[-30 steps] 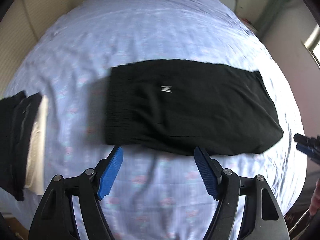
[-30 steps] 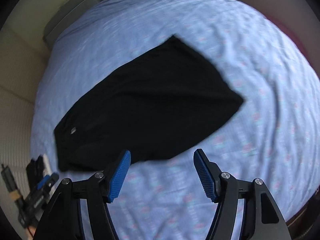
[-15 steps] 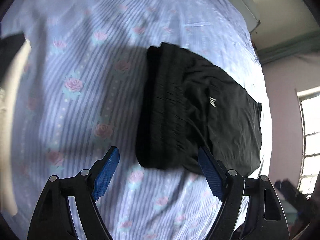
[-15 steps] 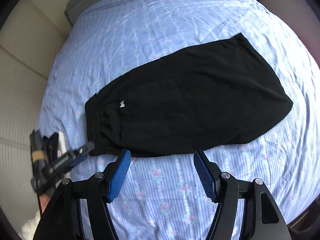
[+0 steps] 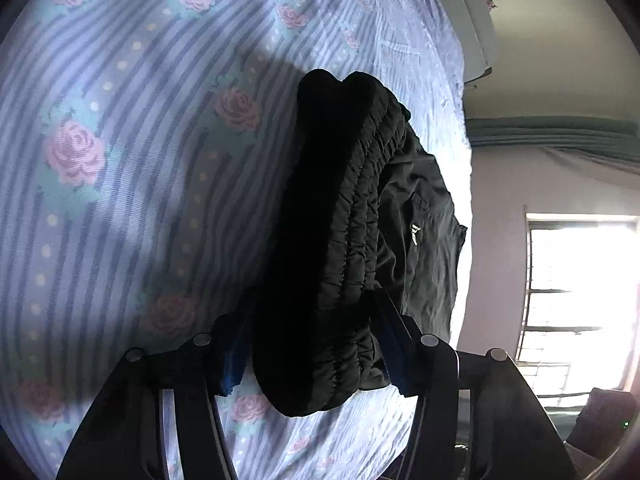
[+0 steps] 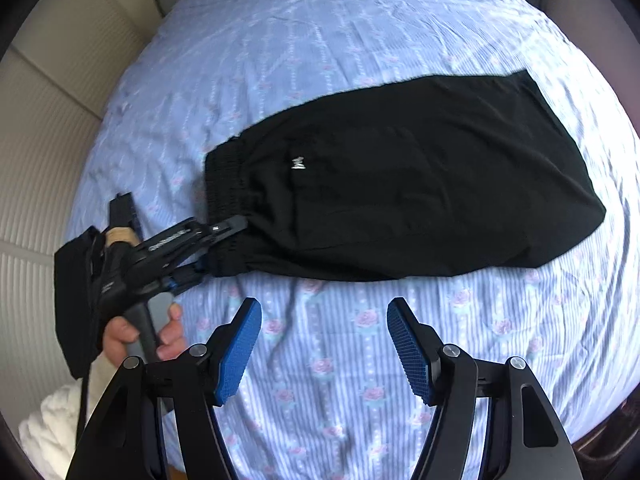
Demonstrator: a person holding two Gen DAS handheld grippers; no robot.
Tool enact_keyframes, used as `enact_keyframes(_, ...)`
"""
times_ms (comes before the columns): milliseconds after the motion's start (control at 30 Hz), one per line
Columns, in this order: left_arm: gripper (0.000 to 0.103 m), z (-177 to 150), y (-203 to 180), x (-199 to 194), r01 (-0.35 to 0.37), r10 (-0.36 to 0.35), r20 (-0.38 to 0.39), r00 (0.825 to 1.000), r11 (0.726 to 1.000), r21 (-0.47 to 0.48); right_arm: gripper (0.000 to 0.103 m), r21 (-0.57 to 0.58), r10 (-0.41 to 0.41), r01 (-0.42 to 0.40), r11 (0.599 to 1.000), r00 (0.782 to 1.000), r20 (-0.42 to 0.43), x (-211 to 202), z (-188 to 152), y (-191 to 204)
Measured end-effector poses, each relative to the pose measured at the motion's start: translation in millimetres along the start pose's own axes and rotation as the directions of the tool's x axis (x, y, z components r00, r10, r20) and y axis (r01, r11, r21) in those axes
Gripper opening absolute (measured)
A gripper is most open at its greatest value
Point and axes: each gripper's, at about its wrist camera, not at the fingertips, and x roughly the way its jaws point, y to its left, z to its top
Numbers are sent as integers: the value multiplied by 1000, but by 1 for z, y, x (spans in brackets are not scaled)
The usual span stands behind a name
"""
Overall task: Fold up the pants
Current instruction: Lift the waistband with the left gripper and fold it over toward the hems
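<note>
Left gripper (image 5: 316,356) has its jaws closing around the gathered waistband of the black pants (image 6: 400,184), one pad on each side of the bunched elastic. Right gripper (image 6: 322,344) hovers with jaws wide apart and nothing between them, just beside the pants' near edge. The pants lie flat on the striped floral bedsheet (image 6: 360,400).
</note>
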Motion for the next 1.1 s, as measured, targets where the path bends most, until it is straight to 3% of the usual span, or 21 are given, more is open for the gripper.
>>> enact_keyframes(167, 44, 4, 9, 0, 109, -110, -32, 993, 993, -43, 67, 2, 6, -6, 1000, 1000, 2, 0, 2, 2)
enact_keyframes(200, 42, 2, 7, 2, 198, -201, -64, 977, 978, -59, 67, 9, 15, -15, 1000, 1000, 2, 0, 2, 1)
enact_keyframes(233, 42, 2, 6, 0, 241, -245, -68, 967, 969, -62, 67, 15, 24, -24, 1000, 1000, 3, -1, 2, -1)
enact_keyframes(300, 42, 1, 3, -3, 278, -280, -58, 958, 959, -46, 67, 33, 32, -32, 999, 999, 10, -3, 4, -6)
enact_keyframes(400, 42, 6, 0, 2, 125, -125, -59, 990, 992, -12, 67, 48, 13, -14, 999, 1000, 14, -4, 8, -12)
enact_keyframes(500, 44, 6, -8, 10, 39, -37, -69, 997, 999, 27, 67, 63, 26, -27, 998, 999, 20, -7, 8, -17)
enact_keyframes(567, 44, 7, -12, 10, 18, -16, -52, 998, 1000, 22, 67, 67, 27, -28, 997, 999, 24, -9, 8, -18)
enact_keyframes(600, 36, 8, -16, 12, -7, 8, -51, 999, 1000, 19, 67, 67, 27, -28, 997, 999, 26, -10, 8, -19)
enact_keyframes(700, 27, 10, -37, 7, -84, 86, -30, 996, 995, 60, 67, 77, 64, -67, 995, 997, 37, -16, 5, -27)
enact_keyframes(800, 25, 9, -75, -9, -175, 178, -3, 984, 970, 166, 67, 92, 78, -85, 992, 994, 77, -34, -1, -45)
enact_keyframes(833, 25, 7, -95, -14, -234, 237, 11, 971, 946, 223, 67, 100, 79, -88, 991, 993, 89, -40, -3, -51)
enact_keyframes(933, 24, -2, -145, -21, -317, 312, 65, 948, 897, 308, 67, 131, 86, -101, 986, 989, 120, -55, -8, -72)
enact_keyframes(1100, 24, -22, -217, -24, -392, 368, 137, 920, 833, 390, 67, 221, 93, -137, 966, 976, 196, -89, -21, -137)
